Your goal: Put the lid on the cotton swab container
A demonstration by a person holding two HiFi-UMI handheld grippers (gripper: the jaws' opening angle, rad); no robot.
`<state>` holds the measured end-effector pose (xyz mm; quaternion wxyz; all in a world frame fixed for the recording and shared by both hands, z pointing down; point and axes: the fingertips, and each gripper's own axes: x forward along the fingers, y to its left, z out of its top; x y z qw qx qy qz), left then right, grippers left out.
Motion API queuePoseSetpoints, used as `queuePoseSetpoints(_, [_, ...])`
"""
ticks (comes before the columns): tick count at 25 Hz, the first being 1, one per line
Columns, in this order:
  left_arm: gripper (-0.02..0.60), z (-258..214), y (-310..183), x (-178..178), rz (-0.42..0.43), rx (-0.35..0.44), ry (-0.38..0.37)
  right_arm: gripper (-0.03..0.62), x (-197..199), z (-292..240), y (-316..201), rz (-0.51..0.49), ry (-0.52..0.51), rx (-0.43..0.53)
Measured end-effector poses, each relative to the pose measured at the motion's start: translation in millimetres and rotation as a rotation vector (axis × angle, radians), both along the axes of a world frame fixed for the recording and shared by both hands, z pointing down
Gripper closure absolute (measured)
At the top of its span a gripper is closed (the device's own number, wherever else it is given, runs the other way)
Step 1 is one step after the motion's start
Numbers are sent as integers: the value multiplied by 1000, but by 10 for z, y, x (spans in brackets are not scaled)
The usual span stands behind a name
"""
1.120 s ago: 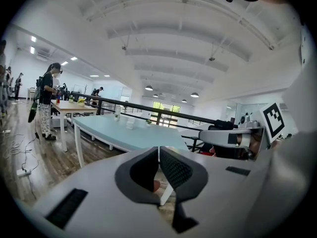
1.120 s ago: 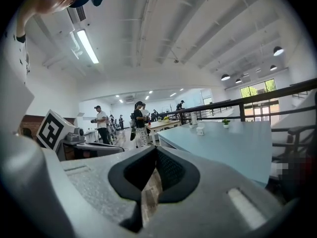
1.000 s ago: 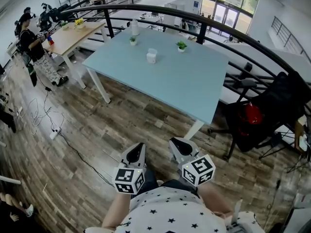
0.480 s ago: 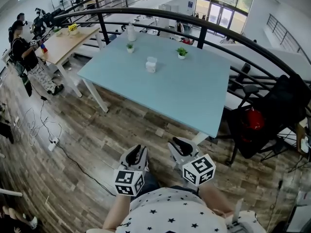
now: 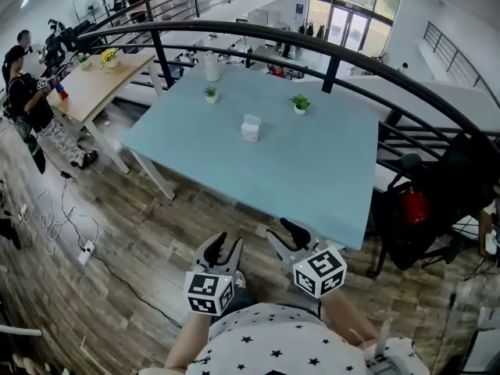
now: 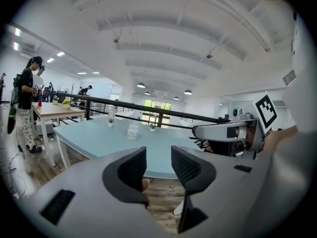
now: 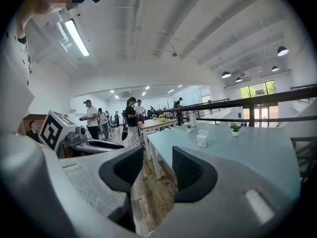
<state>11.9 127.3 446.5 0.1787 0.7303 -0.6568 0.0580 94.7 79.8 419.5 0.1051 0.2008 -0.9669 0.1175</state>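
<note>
**Both grippers empty and open, held low near the body, container far off on the table**

The left gripper (image 5: 226,244) and right gripper (image 5: 285,237) sit side by side just in front of the person's white star-print shirt (image 5: 273,342). They are over the brown wood-plank floor (image 5: 117,233), short of the near edge of the light blue rectangular table (image 5: 312,170). Each carries its marker cube.

In the left gripper view, the left gripper (image 6: 158,155) has its dark ribbed jaws a moderate gap apart. They have just been opening and nothing is between them, only floor and the table edge beyond. In the right gripper view, the right gripper (image 7: 157,157) has its jaws wide. These too have just been opening, and the gap is empty.

The small white cotton swab container (image 5: 250,128) stands upright towards the far middle of the table, well apart from both grippers. It also shows in the left gripper view (image 6: 132,131) and the right gripper view (image 7: 201,139). It is too small to tell whether the lid is on it.

Two small green potted plants (image 5: 211,94) (image 5: 300,102) stand behind the container, one to each side of it. A tall white bottle (image 5: 212,67) stands at the far edge. A curved black metal railing (image 5: 336,49) runs behind the table. A light wooden table (image 5: 94,84) is at far left, with a person in dark clothes (image 5: 31,108) standing beside it.
</note>
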Motion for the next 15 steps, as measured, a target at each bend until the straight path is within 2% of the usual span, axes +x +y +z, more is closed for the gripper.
queuePoseSetpoints(15, [417,-40,-849,-1077,47,-6,-5,410,-1079,-86,-783,44,-12,0])
